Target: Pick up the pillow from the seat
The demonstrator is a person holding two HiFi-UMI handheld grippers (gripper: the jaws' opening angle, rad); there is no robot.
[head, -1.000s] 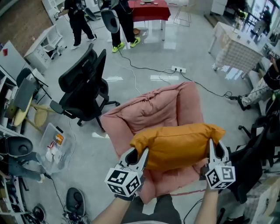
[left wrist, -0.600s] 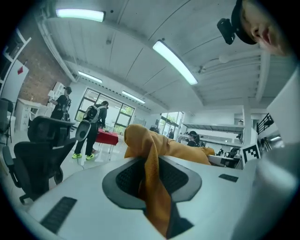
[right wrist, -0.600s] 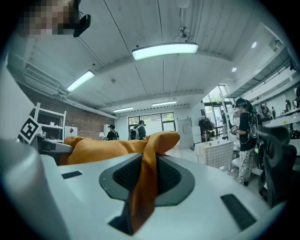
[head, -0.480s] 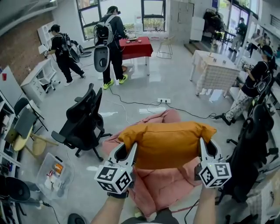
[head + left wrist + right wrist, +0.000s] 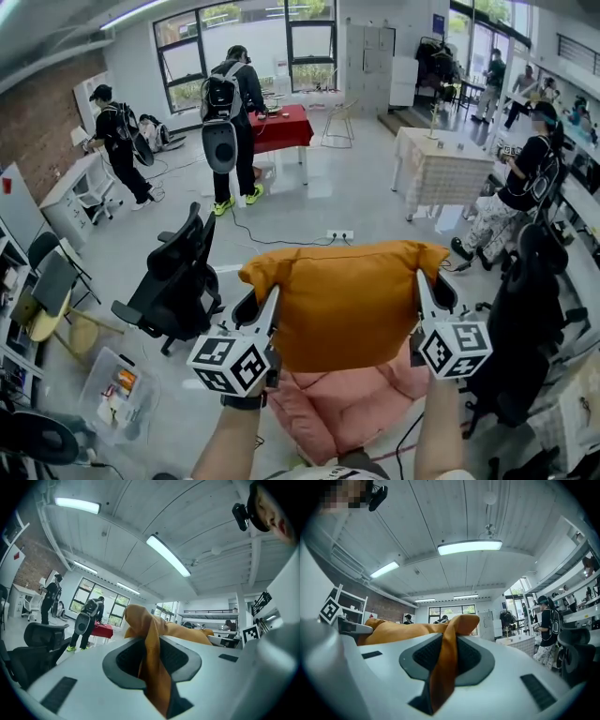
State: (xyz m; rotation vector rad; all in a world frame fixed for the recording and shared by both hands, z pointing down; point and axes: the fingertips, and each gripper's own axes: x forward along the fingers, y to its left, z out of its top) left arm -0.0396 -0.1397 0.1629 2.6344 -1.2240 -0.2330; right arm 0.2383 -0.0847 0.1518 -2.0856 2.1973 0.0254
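Observation:
An orange pillow [image 5: 345,302] hangs in the air between my two grippers, well above the pink cushioned seat [image 5: 347,403]. My left gripper [image 5: 267,309] is shut on the pillow's left edge; in the left gripper view the orange cloth [image 5: 152,660] is pinched between the jaws. My right gripper [image 5: 421,295] is shut on the right edge, and the right gripper view shows the pillow's fabric [image 5: 446,665] clamped the same way. Both grippers point level.
A black office chair [image 5: 173,281] stands left of the seat, another dark chair [image 5: 530,328] at the right. A clear box [image 5: 117,389] sits on the floor at lower left. People stand by a red table [image 5: 281,127]; a cloth-covered table [image 5: 441,169] is at the right.
Both grippers have lifted the pillow straight up off the pink seat. The view has tilted up, so more of the room shows and the seat lies lower in the picture.

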